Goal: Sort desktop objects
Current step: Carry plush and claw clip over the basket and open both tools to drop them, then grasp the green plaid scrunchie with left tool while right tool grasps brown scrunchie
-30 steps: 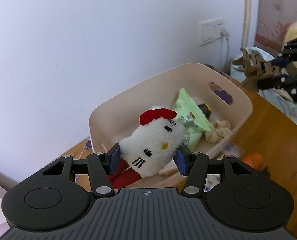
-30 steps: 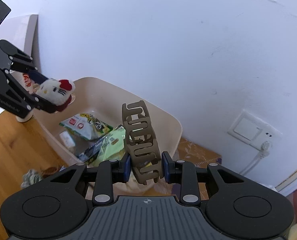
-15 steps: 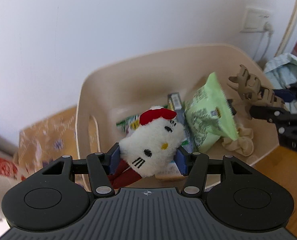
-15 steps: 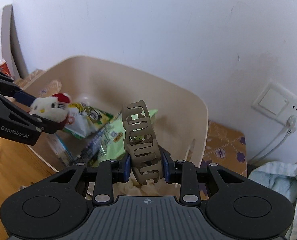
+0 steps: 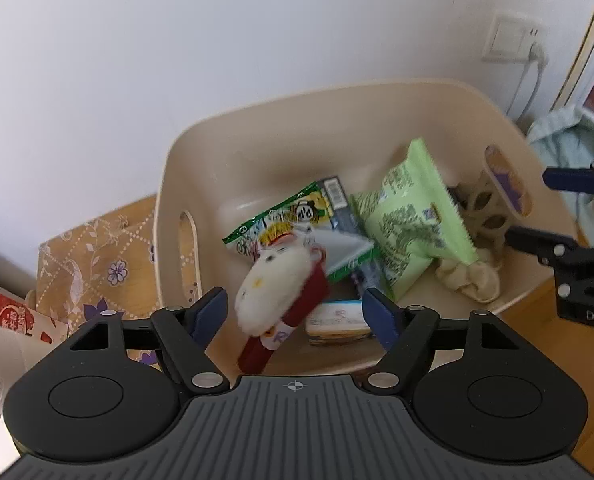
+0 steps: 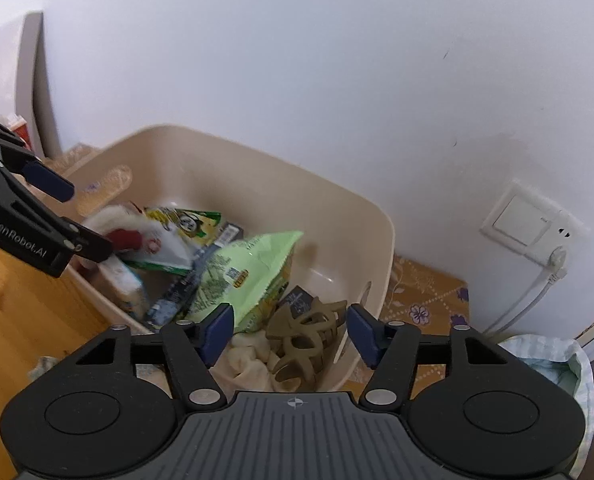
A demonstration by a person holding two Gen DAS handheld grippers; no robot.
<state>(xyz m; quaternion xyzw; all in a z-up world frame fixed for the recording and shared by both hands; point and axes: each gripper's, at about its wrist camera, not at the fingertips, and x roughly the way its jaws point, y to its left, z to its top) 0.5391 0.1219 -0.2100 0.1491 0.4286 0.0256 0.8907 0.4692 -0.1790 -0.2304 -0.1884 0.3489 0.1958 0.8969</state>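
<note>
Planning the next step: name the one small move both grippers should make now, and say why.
Probably lift both clear of the beige bin. The left gripper has just opened and the plush toy is loose between its pads; the right gripper has just opened too, and the hair claw lies in the bin on the cream scrunchie.
</note>
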